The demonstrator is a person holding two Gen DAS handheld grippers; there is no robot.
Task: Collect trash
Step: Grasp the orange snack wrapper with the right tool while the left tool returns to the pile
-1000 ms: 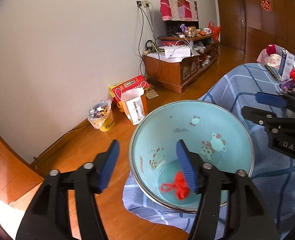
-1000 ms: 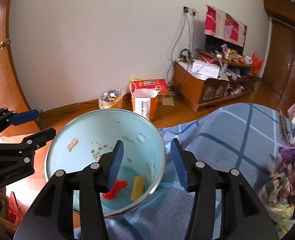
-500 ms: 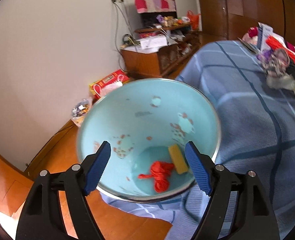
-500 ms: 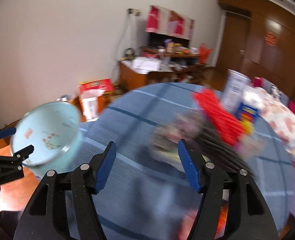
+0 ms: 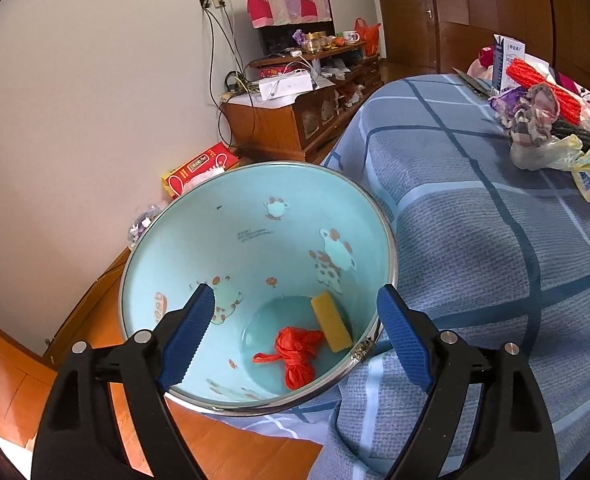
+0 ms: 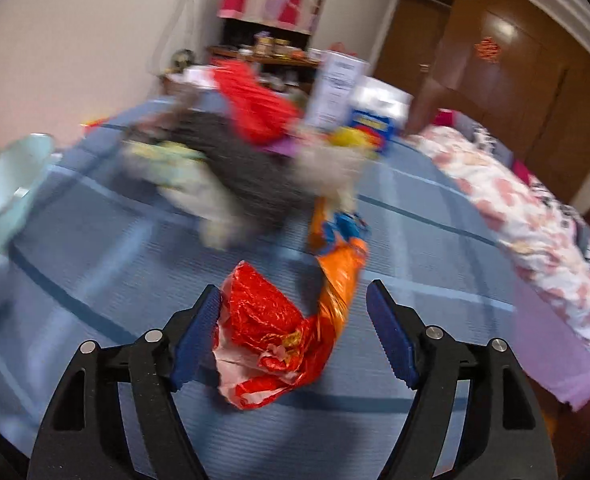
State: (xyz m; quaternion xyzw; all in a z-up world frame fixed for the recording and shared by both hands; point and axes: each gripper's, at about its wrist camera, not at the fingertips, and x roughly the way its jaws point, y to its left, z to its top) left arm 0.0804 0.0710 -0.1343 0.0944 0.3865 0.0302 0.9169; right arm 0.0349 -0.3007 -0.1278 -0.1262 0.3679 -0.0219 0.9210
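Right gripper (image 6: 293, 330): I held it wide, gripping nothing, fingers either side of the red foil wrapper (image 6: 265, 334) so a squeeze could take it.
Red foil wrapper: lay crumpled on the blue checked bedspread (image 6: 415, 240), touching an orange wrapper (image 6: 341, 276) just beyond; picture blurred, so the edges were unsure.
Left gripper (image 5: 295, 338): I held it wide too, empty, looking into the pale blue bin (image 5: 183, 240) to keep the drop spot in sight.
Bin: stood at the bedspread's near left edge; a red knotted bag (image 5: 297, 354) and a yellow block (image 5: 331, 322) lay at its bottom.
Far pile (image 5: 543, 128): more scraps, well apart from the bin; I judged those were for later.
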